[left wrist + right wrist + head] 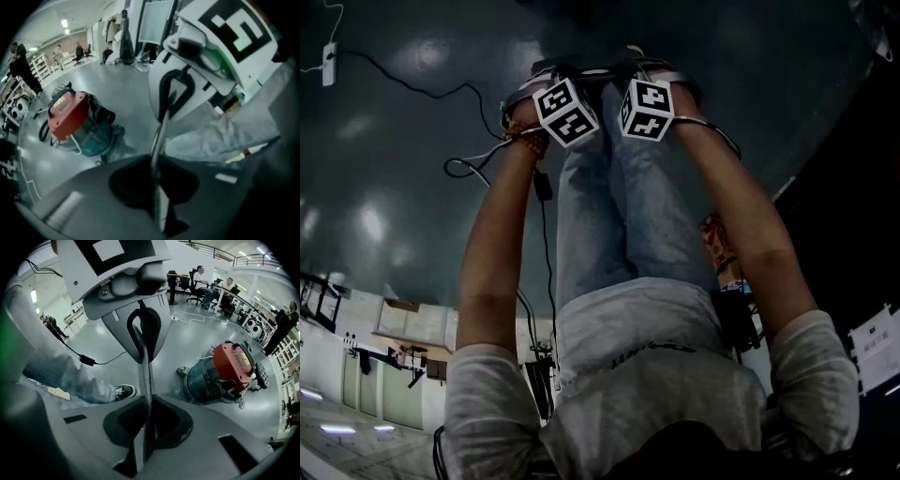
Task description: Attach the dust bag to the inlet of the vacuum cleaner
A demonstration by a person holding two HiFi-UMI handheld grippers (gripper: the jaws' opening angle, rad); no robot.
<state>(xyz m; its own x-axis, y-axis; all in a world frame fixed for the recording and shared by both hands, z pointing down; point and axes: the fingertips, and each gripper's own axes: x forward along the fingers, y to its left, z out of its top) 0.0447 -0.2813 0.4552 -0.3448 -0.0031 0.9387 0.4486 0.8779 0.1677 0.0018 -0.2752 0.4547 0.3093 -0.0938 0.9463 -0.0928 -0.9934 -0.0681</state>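
floor: grey, glossy floor [187, 333], open workshop, people at desks far behind
vacuum cleaner: vacuum cleaner [225, 373] stands on the floor well apart from both grippers; red top, teal drum, black port on the side [105, 115], probably the inlet
person: standing, arms stretched down and forward, jeans, dark shoe [123, 391]
left gripper: left gripper [161, 126] jaws pressed together, nothing between them; points at the other gripper's marker cube
right gripper: right gripper [144, 362] jaws also together, empty; the two cubes sit side by side in the head view
dust bag: not found in any view, so not held, not on the inlet
handling (judgement): bag likely light, soft, easy to crush or tear; stiff collar round its opening is the place to pinch, one gripper each side, then press it square onto the port
task: not started
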